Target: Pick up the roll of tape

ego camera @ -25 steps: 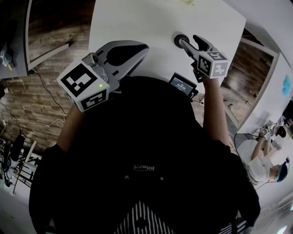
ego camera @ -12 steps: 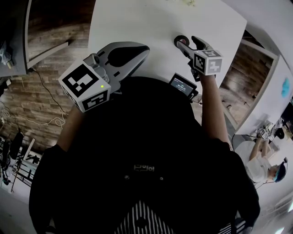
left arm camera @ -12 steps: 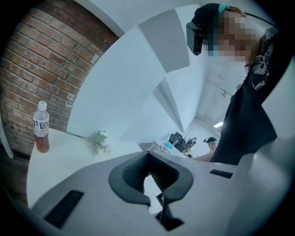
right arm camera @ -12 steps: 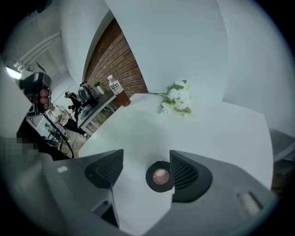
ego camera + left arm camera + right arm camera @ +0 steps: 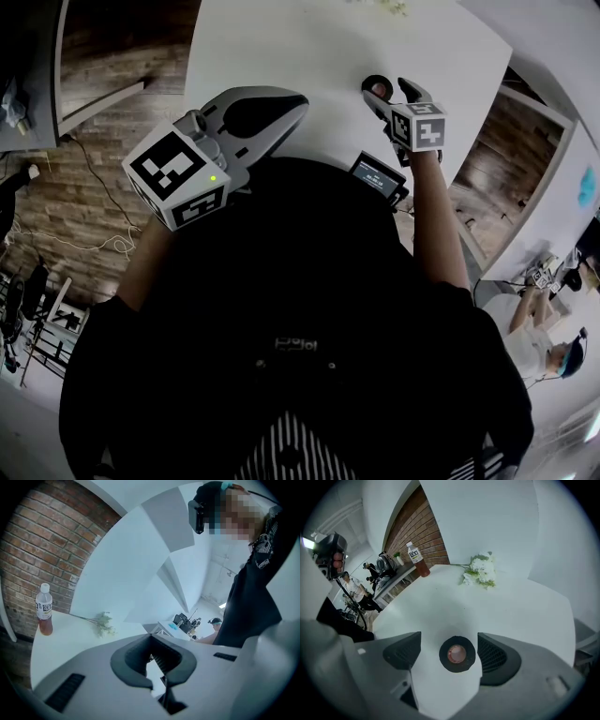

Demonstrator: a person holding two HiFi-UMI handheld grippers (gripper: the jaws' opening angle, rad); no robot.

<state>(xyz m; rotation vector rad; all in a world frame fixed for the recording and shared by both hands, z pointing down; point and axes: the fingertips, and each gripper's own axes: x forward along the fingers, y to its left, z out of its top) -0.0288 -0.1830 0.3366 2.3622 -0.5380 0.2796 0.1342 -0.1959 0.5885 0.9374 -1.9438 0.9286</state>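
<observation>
The black roll of tape [image 5: 457, 654] with a reddish core is lying flat on the white worktop [image 5: 440, 606], between the right gripper's [image 5: 449, 639] jaws. These have just been opening and are standing wide, clear of it. The left gripper's [image 5: 152, 641] jaws are sitting closed, holding nothing.

A white desk [image 5: 525, 606] carries a black roll of tape [image 5: 457, 654], lying flat. White flowers [image 5: 480, 572] lie farther back. A bottle [image 5: 417, 559] stands upright at its far corner.
</observation>
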